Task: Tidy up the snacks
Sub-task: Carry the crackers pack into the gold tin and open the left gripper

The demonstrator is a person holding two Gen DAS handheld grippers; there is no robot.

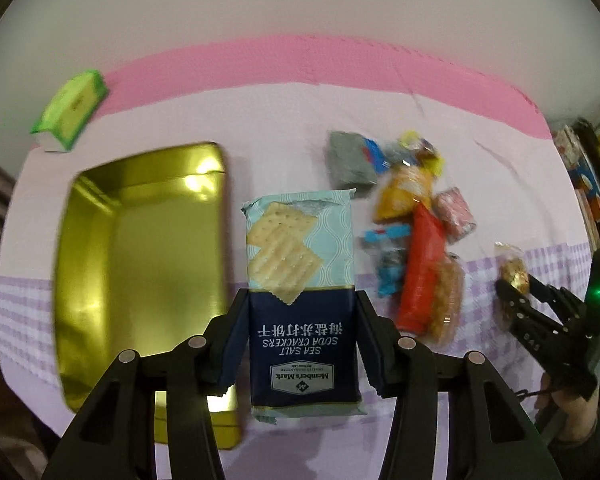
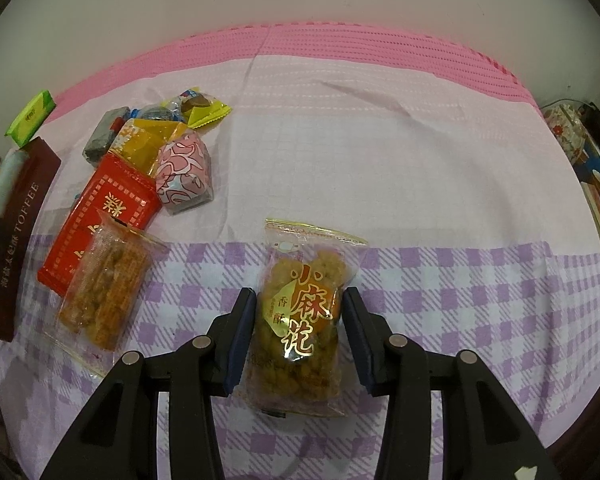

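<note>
A gold tin (image 1: pixel 140 272) lies open on the cloth-covered table (image 2: pixel 380 152). Just right of it, a soda cracker pack (image 1: pixel 300 280) is clamped by the left gripper (image 1: pixel 300 316). A fried-twist snack bag (image 2: pixel 300 320) is pinched in the right gripper (image 2: pixel 299 316), jaws partly closed.

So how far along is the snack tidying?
Barely begun: the gold tin looks empty. In hand: the left claw grips the soda crackers; the right claw holds a fried-twist packet. Left: the pile of snacks on the cloth.
</note>
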